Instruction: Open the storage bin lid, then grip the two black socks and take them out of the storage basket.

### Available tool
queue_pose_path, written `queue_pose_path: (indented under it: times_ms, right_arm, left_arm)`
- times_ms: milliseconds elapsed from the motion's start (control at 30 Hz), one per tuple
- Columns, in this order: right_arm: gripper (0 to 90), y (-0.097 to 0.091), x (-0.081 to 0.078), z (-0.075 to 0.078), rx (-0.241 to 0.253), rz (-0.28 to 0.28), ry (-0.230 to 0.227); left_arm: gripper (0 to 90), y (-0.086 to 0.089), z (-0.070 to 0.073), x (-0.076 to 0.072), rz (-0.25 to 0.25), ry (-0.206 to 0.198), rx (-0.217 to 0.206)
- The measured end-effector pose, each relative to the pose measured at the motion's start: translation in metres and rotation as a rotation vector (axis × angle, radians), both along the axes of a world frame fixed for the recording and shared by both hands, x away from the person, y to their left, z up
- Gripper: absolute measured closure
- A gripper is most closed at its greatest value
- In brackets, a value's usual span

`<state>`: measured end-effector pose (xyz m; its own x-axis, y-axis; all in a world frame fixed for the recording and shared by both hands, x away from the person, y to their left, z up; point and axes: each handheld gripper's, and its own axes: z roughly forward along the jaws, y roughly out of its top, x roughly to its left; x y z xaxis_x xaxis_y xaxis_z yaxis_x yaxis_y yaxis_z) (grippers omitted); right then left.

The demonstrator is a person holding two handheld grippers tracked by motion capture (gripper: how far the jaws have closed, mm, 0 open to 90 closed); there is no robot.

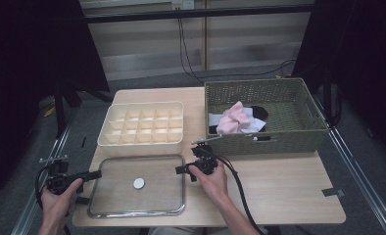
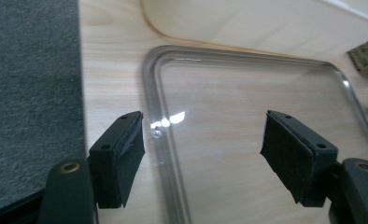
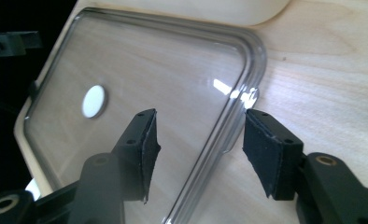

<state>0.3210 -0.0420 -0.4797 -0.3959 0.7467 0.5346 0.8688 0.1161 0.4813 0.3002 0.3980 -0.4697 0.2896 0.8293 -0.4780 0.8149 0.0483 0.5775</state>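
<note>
hands low at the clear lid's [image 1: 152,196] ends; left gripper [image 2: 203,154] and right gripper [image 3: 198,149] open, seemingly straddling its rims.

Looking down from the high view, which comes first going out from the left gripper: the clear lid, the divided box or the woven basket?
From the left gripper:
1. Clear lid, right beside it.
2. Divided box, behind the lid.
3. Woven basket, far right.
</note>
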Motion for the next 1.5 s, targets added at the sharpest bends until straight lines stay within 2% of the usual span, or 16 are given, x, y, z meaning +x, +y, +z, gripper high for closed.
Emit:
queue_pose_path:
  times_ms: [67, 133, 267, 333, 400, 500, 600, 700, 900, 1000, 1300, 1433, 1500]
  right_arm:
    - [43.4, -0.002, -0.002, 0.002, 0.008, 0.013, -0.012]
    - [42.9, -0.003, -0.002, 0.002, 0.009, 0.017, -0.019]
    - [41.7, -0.011, -0.004, 0.006, 0.022, 0.047, -0.036]
    - [41.4, -0.014, -0.004, 0.008, 0.025, 0.054, -0.073]
    - [41.2, -0.018, -0.006, 0.011, 0.052, 0.047, -0.083]
    - [39.4, -0.020, -0.010, 0.016, 0.052, 0.065, -0.113]
    - [35.6, -0.025, -0.011, 0.020, 0.058, 0.069, -0.120]
    - [32.4, -0.032, -0.013, 0.023, 0.055, 0.072, -0.141]
    - [31.6, -0.041, -0.015, 0.029, 0.047, 0.079, -0.164]
    - [31.5, -0.047, -0.015, 0.034, 0.045, 0.073, -0.171]
    - [36.2, -0.067, -0.021, 0.056, 0.076, 0.070, -0.214]
    - [38.9, -0.081, -0.019, 0.069, 0.082, 0.048, -0.230]
    - [40.3, -0.089, -0.017, 0.077, 0.084, 0.041, -0.239]
  left_arm:
    - [29.8, -0.003, 0.002, -0.004, -0.010, -0.011, 0.033]
    - [29.8, -0.007, 0.003, -0.008, -0.011, -0.012, 0.021]
    - [29.8, -0.016, 0.008, -0.012, -0.031, -0.032, 0.026]
    - [30.0, -0.023, 0.012, -0.013, -0.049, -0.043, 0.030]
    - [29.9, -0.029, 0.016, -0.015, -0.062, -0.057, 0.035]
    - [29.7, -0.041, 0.022, -0.019, -0.099, -0.079, 0.044]
    - [28.3, -0.051, 0.025, -0.022, -0.139, -0.102, 0.057]
    - [26.0, -0.060, 0.025, -0.024, -0.169, -0.103, 0.046]
    - [23.4, -0.076, 0.023, -0.023, -0.213, -0.103, 0.028]
    - [23.9, -0.082, 0.024, -0.023, -0.226, -0.110, 0.032]
    - [25.2, -0.097, 0.029, -0.025, -0.262, -0.131, 0.043]
    - [25.6, -0.104, 0.030, -0.024, -0.285, -0.137, 0.050]
    - [25.7, -0.107, 0.030, -0.024, -0.281, -0.140, 0.050]
